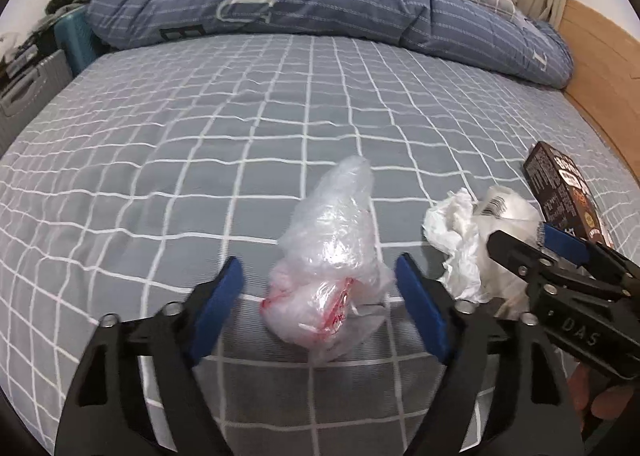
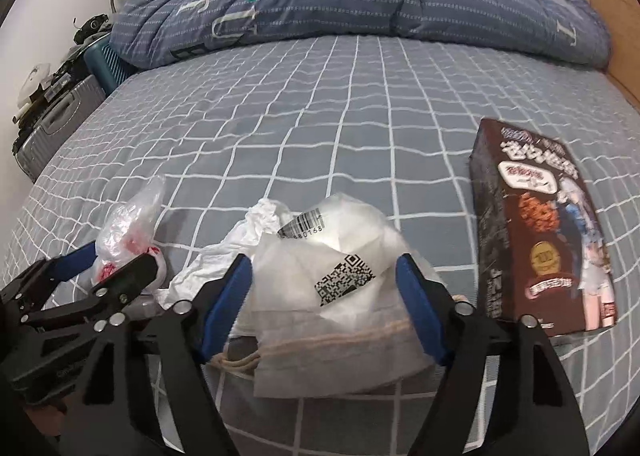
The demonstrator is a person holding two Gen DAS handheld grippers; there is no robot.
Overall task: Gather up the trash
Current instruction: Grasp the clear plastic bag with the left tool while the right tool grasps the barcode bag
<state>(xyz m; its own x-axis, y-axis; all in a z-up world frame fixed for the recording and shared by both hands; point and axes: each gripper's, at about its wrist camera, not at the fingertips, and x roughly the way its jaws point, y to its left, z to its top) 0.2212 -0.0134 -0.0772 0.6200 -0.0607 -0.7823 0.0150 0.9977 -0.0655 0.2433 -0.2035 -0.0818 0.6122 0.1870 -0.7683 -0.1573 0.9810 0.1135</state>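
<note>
While your left hand-held gripper (image 1: 318, 304) straddles the clear plastic bag (image 1: 328, 256) on the bed (image 1: 200, 136) — jaws apart, not gripping — and your right hand-held gripper (image 2: 324, 306) brackets the white pouch (image 2: 340, 296) the same way, thin film may slip out as you squeeze.

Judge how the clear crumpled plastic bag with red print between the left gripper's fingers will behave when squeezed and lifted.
The clear plastic bag looks thin and crumpled, so it will probably collapse between the left gripper pads rather than resist. It seems very light and may sag or trail. Its glossy film could slip from a shallow pinch.
</note>
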